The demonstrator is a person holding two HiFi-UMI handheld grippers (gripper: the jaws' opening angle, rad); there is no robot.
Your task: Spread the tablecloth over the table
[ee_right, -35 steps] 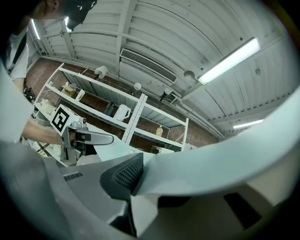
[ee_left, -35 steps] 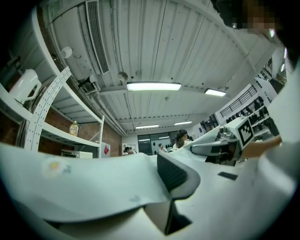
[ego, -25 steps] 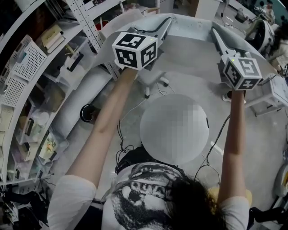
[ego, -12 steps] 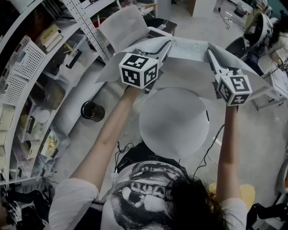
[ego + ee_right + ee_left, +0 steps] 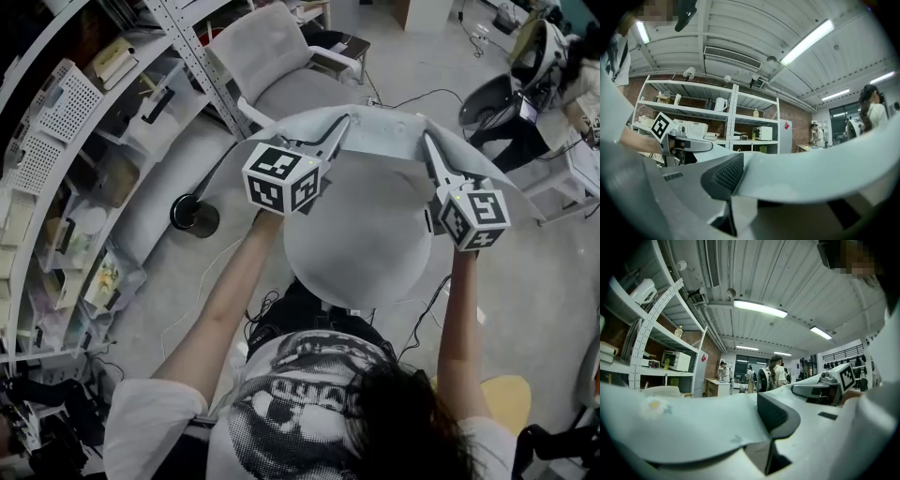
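Observation:
A pale grey tablecloth (image 5: pixel 384 127) hangs stretched between my two grippers above the far half of a small round table (image 5: pixel 361 258). My left gripper (image 5: pixel 342 125) is shut on the cloth's left part, and my right gripper (image 5: pixel 425 141) is shut on its right part. Both point level, away from me. In the left gripper view the cloth (image 5: pixel 684 423) runs off to the left from the pinching jaws of my left gripper (image 5: pixel 771 427), with the right gripper (image 5: pixel 825 390) beyond. In the right gripper view the cloth (image 5: pixel 825 173) leaves the jaws of my right gripper (image 5: pixel 733 187) rightward.
A tall shelving rack (image 5: pixel 66 141) full of boxes lines the left. A grey chair (image 5: pixel 281 56) stands beyond the table, a black round base (image 5: pixel 192 216) to its left, cables on the floor, a white desk (image 5: pixel 572 178) at right. People stand far off.
Both grippers have come down and back toward me with the cloth held between them. The cloth's held edge has sunk from high above the floor to just over the round table.

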